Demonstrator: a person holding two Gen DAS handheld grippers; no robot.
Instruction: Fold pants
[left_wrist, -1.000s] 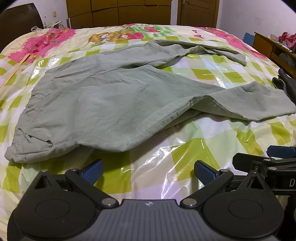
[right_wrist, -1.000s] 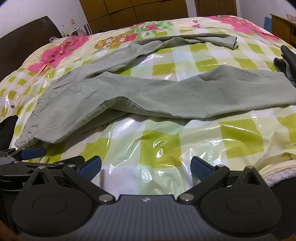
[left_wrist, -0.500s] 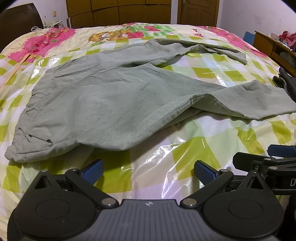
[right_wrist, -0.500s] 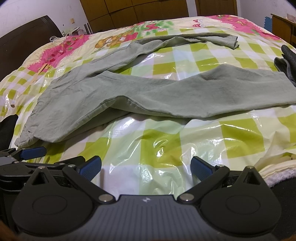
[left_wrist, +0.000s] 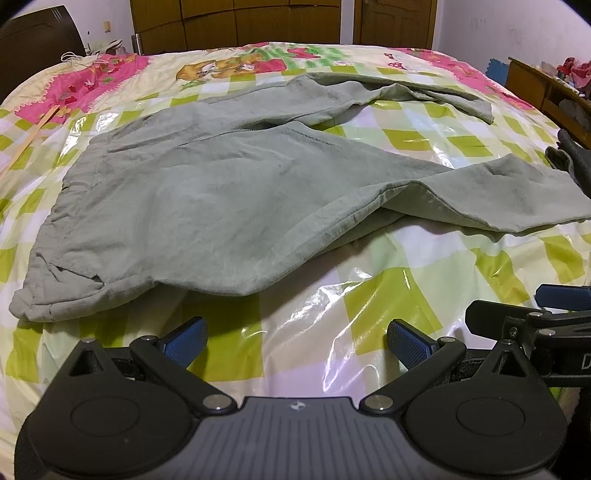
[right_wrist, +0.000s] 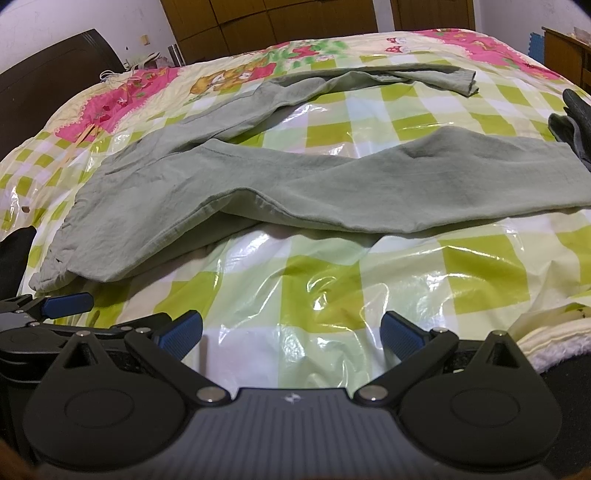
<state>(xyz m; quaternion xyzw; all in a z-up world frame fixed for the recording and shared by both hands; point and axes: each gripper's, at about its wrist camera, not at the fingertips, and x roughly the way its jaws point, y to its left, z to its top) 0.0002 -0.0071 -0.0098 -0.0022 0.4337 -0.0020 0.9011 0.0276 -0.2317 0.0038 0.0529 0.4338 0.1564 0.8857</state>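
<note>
Grey-green pants (left_wrist: 221, 195) lie spread on the bed, waistband at the left, two legs splayed apart toward the right; the right wrist view shows the same pants (right_wrist: 332, 184). My left gripper (left_wrist: 295, 341) hovers open over the plastic sheet just short of the pants' near edge, nothing between its blue pads. My right gripper (right_wrist: 291, 332) is open too, empty, a little short of the near leg. Each gripper shows at the edge of the other's view.
The bed (left_wrist: 369, 295) has a green-checked cover under shiny plastic. A dark glove (left_wrist: 572, 162) lies by the near leg's cuff at the right. A wooden cabinet (left_wrist: 535, 85) stands at the right, a dark headboard (right_wrist: 48, 77) at the left, wardrobes behind.
Both grippers have edged slightly closer to the pants; otherwise nothing has moved and both stay open.
</note>
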